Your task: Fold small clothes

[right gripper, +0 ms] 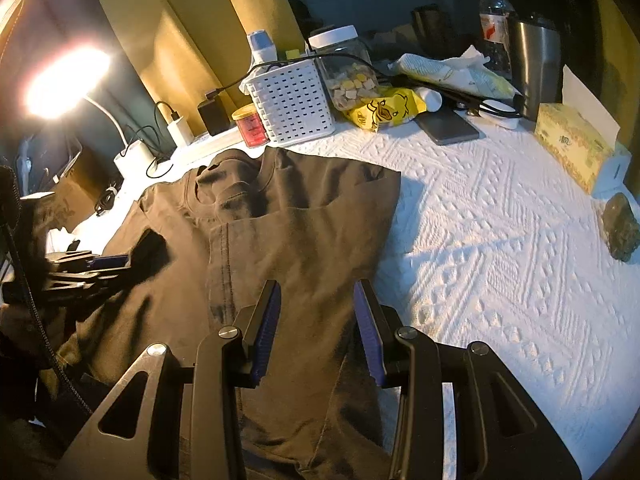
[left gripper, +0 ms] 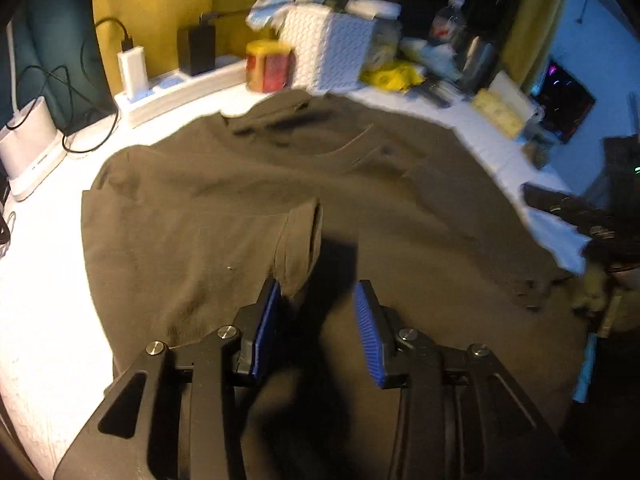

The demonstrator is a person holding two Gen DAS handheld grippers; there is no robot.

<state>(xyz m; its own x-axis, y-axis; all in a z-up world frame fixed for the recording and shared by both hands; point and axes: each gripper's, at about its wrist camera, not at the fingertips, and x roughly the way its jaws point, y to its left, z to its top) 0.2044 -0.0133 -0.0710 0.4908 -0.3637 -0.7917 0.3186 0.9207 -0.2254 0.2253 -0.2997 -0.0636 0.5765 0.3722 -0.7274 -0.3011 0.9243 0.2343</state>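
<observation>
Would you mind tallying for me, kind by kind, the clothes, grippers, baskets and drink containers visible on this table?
Clothes: 1, the dark t-shirt
Grippers: 2, the left gripper and the right gripper, both open
Baskets: 1, the white basket
Drink containers: 2, the water bottle and the steel tumbler
Total: 6

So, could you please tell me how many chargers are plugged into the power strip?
2: a white charger and a black charger right beside it, both left of the white basket; others may be hidden.
</observation>
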